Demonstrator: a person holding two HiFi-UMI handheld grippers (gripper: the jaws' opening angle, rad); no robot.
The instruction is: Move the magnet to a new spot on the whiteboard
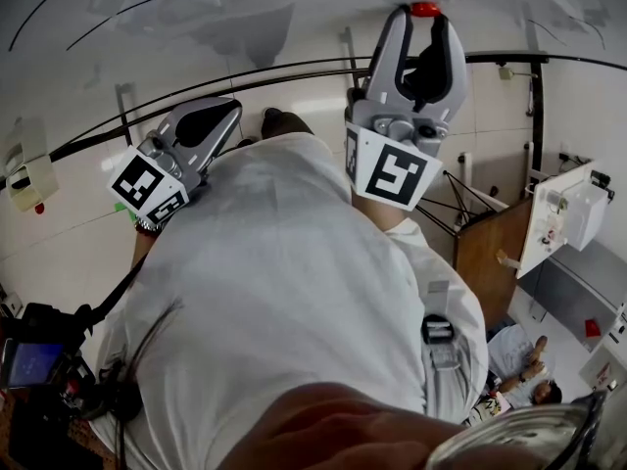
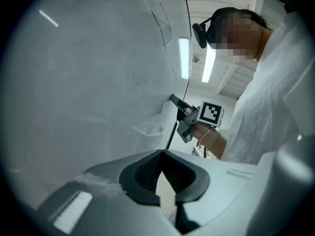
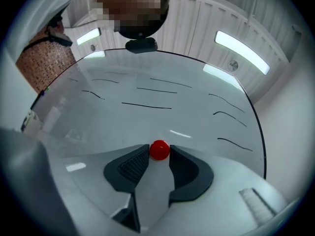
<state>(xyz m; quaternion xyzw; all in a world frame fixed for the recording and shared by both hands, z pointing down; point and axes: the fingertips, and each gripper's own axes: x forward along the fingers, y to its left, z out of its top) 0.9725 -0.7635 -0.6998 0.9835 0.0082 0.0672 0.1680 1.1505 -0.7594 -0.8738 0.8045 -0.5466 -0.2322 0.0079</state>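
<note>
right gripper (image 3: 159, 157): raised to the board, jaws clamped on the red magnet (image 3: 159, 150). One dark pad sits on each side of it, and the grip is at the very tips.
red magnet: small, round and glossy. It pokes just past the jaw tips, at the whiteboard (image 3: 162, 117) face. Can't confirm actual contact with the surface.
magnet spot: inside the board area, well in from the black frame (image 3: 262, 146) at the board's right edge. It is below the rows of black marker lines (image 3: 146, 105) and touches none of them.
left gripper (image 2: 160, 154): jaws pressed together at the tips with nothing between them. It is held lower and to the left of the right gripper and points at a bare stretch of the whiteboard.
marker cube (image 1: 392, 172): on the back of the right gripper, facing the head camera. The left gripper carries one too.
person: white shirt (image 1: 294, 302) fills the middle of the head view, with both grippers held up ahead of it.
overhead: ceiling lights (image 3: 241, 45) above the board, their glare reflected on the glossy face.
</note>
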